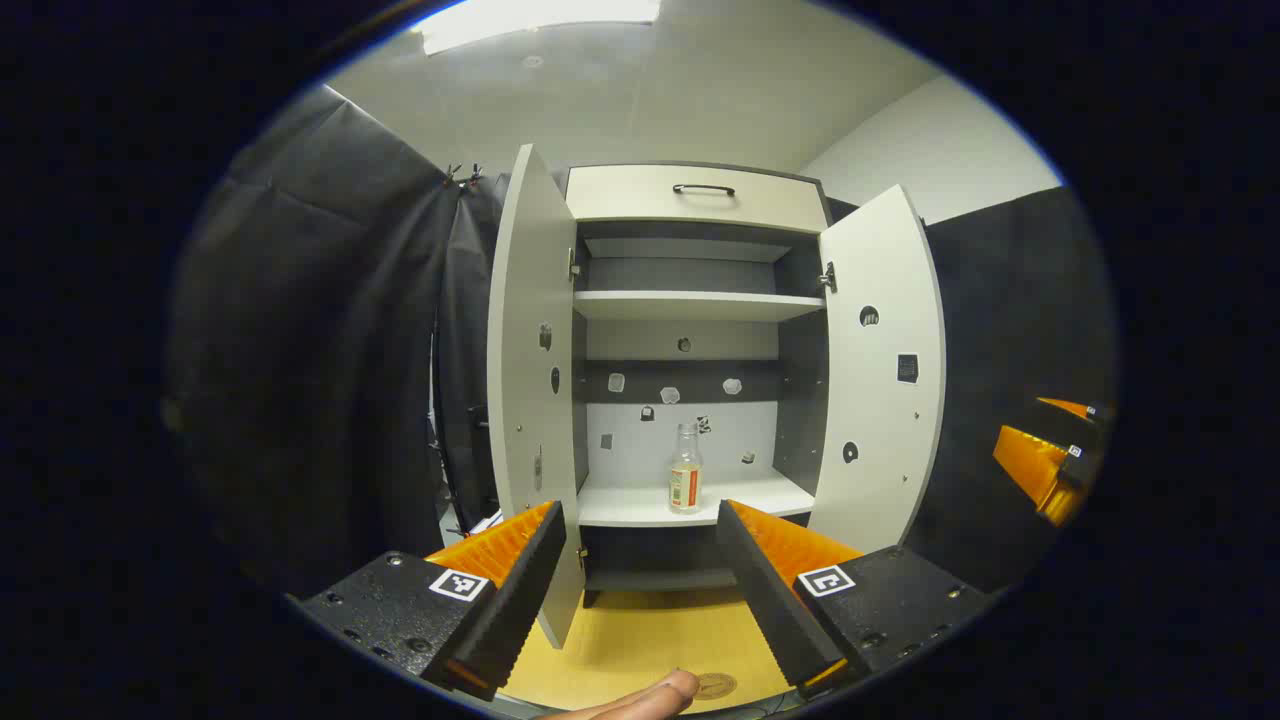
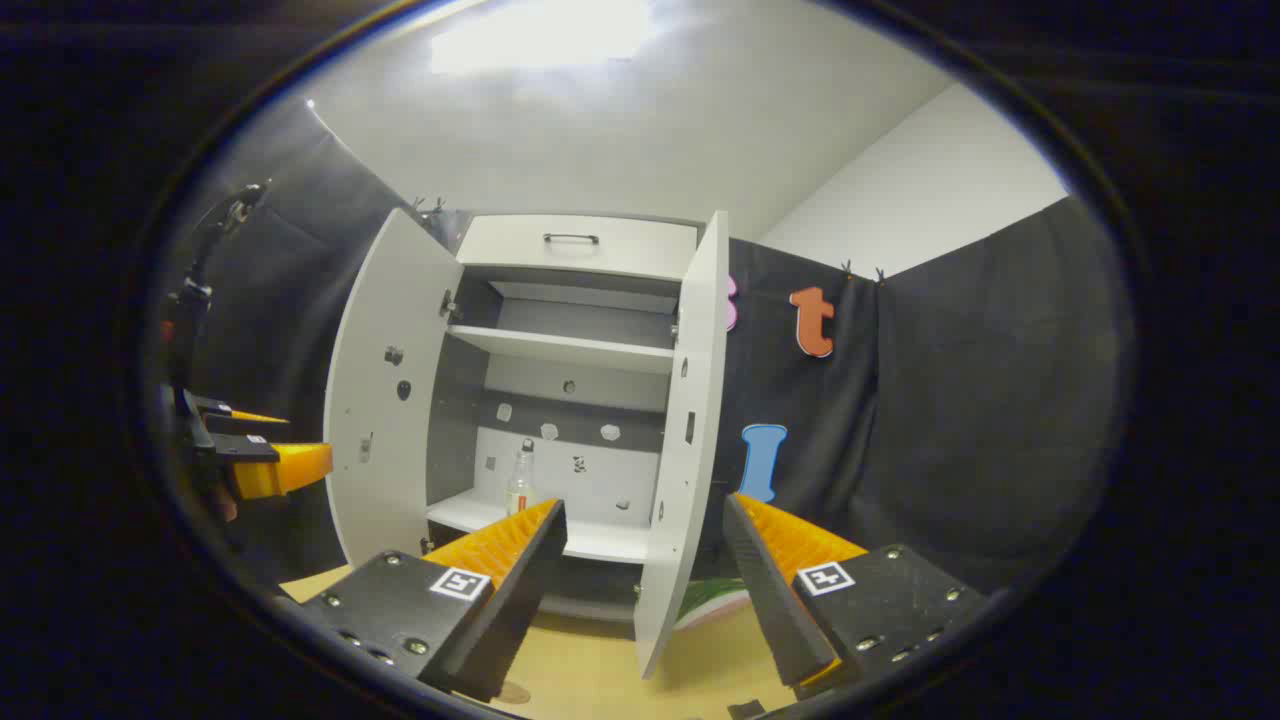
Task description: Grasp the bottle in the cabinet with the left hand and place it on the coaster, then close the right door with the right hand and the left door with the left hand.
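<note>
A small clear bottle (image 1: 686, 468) with a red-and-white label stands upright on the cabinet's lower shelf (image 1: 640, 505), straight ahead of my left gripper (image 1: 637, 545). That gripper is open, well short of the shelf, with nothing between its fingers. Both cabinet doors stand open: the left door (image 1: 527, 370) and the right door (image 1: 880, 370). A round coaster (image 1: 716, 686) lies on the tabletop near the bottom edge. My right gripper (image 2: 645, 540) is open and empty, facing the edge of the right door (image 2: 690, 430). The bottle (image 2: 520, 482) also appears in the right gripper view, behind a finger.
The cabinet has an empty upper shelf (image 1: 695, 304) and a top drawer with a dark handle (image 1: 703, 189). A fingertip (image 1: 650, 695) shows low on the yellow tabletop (image 1: 640, 640). Black cloth walls stand on both sides. The other gripper (image 1: 1050, 455) hangs at right.
</note>
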The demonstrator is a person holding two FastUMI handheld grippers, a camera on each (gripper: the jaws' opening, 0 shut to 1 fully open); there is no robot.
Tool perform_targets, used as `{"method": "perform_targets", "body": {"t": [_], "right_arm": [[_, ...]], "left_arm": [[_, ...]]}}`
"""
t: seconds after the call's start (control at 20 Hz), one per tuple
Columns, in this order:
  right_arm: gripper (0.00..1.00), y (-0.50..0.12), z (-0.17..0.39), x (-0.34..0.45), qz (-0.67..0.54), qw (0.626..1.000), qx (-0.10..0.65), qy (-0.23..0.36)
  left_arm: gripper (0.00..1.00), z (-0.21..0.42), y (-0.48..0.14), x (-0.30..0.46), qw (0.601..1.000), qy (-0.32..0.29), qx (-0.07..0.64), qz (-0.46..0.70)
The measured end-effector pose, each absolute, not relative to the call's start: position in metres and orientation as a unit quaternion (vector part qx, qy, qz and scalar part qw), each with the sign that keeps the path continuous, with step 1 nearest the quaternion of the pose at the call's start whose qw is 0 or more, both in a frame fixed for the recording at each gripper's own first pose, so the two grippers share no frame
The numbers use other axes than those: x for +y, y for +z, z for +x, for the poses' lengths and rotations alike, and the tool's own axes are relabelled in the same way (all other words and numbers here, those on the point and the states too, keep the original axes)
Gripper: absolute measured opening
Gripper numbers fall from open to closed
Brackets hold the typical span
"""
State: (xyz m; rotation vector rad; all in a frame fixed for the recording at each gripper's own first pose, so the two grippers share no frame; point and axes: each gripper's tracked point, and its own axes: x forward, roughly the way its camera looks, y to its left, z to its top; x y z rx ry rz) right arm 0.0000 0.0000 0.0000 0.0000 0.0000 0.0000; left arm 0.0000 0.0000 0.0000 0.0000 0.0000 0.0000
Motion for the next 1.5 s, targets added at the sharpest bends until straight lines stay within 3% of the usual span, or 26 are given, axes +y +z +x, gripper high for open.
{"method": "perform_targets", "body": {"t": [0.6,1.5], "right_arm": [[0.96,-0.002,0.069,0.019,0.023,1.0,-0.01,0.004],[0.96,-0.019,0.119,0.028,0.02,1.0,-0.007,-0.023]], "left_arm": [[0.97,0.073,-0.005,0.018,1.0,-0.011,-0.003,0.004],[0.97,0.2,-0.054,0.005,0.999,-0.043,0.009,0.003]]}}
